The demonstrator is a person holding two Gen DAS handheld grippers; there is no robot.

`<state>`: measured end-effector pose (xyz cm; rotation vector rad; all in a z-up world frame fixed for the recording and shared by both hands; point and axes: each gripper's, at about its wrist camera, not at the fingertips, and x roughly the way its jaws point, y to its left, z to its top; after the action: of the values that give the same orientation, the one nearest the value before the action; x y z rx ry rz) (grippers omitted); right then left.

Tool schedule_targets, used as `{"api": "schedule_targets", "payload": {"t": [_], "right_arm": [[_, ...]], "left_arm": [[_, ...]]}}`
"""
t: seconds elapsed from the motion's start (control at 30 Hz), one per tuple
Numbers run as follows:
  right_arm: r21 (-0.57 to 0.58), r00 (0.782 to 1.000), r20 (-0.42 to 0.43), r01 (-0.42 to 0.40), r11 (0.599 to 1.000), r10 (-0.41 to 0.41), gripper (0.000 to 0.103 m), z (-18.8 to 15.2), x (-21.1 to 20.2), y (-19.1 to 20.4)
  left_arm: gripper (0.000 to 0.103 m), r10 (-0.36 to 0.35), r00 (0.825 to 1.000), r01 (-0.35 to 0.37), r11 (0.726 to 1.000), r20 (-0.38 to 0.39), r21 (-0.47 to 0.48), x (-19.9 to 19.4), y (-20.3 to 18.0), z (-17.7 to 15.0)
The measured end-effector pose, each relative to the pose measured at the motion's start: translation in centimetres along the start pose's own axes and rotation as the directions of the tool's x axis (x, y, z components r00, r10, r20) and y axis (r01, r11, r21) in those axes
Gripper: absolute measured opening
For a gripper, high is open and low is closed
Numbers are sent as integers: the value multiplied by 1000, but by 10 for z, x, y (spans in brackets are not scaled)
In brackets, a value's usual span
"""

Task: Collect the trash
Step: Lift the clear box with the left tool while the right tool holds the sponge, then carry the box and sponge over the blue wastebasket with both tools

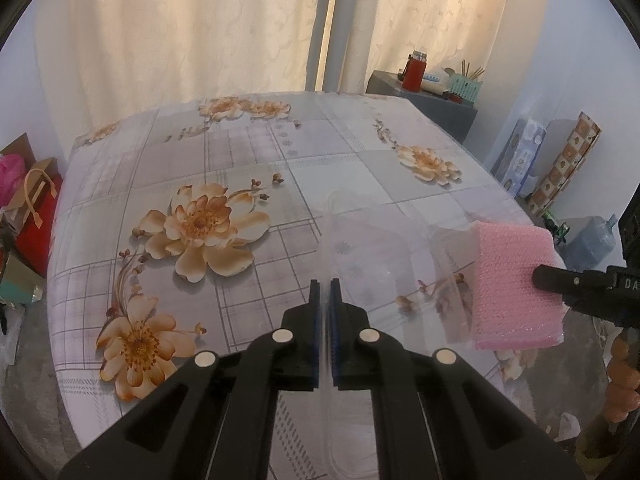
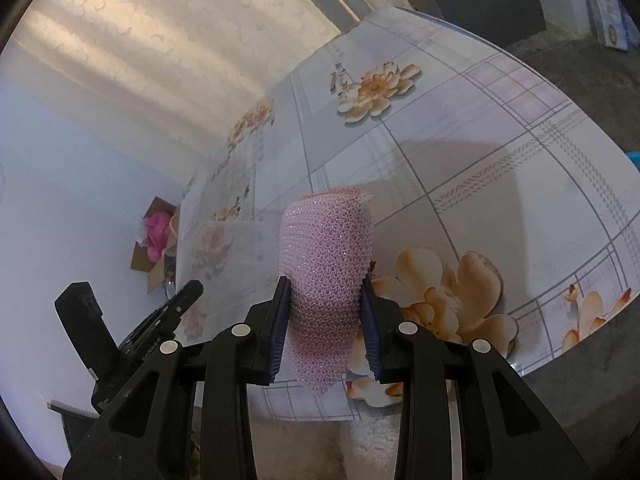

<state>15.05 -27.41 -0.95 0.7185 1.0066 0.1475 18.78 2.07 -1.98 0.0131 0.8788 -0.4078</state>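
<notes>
My left gripper (image 1: 325, 286) is shut on the edge of a clear plastic bag (image 1: 360, 248), held up above the floral table (image 1: 240, 160); the bag is nearly see-through and hangs below the fingers too. My right gripper (image 2: 326, 294) is shut on a pink mesh-covered sponge (image 2: 328, 256) and holds it in the air. In the left wrist view the sponge (image 1: 516, 284) sits at the right, beside the bag's opening, with the right gripper's finger (image 1: 560, 280) on it. The left gripper (image 2: 160, 320) shows at the left of the right wrist view.
The table has a round edge with grey floor beyond it. Gift bags (image 1: 36, 216) stand at the left. A grey cabinet (image 1: 424, 108) with a red flask stands behind. Boxes (image 1: 560, 160) lean on the right wall, near a water jug (image 1: 592, 240).
</notes>
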Motion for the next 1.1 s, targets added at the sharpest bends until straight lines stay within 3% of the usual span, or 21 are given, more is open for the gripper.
{"api": "schedule_targets", "payload": {"t": [0.27, 0.63, 0.87, 1.1], "right_arm": [[21, 1000, 29, -9, 1000, 8, 31, -4, -14, -4], [89, 993, 105, -71, 994, 62, 31, -13, -44, -29], [154, 977, 207, -92, 984, 59, 31, -18, -89, -67], [257, 946, 322, -53, 965, -34, 31, -31, -154, -127]], "left_arm": [[3, -40, 999, 40, 999, 38, -10, -13, 0, 8], [3, -106, 991, 102, 994, 78, 50, -27, -26, 35], [3, -175, 980, 160, 976, 90, 150, -26, -79, 63], [3, -290, 956, 262, 920, 55, 290, -9, -169, 87]]}}
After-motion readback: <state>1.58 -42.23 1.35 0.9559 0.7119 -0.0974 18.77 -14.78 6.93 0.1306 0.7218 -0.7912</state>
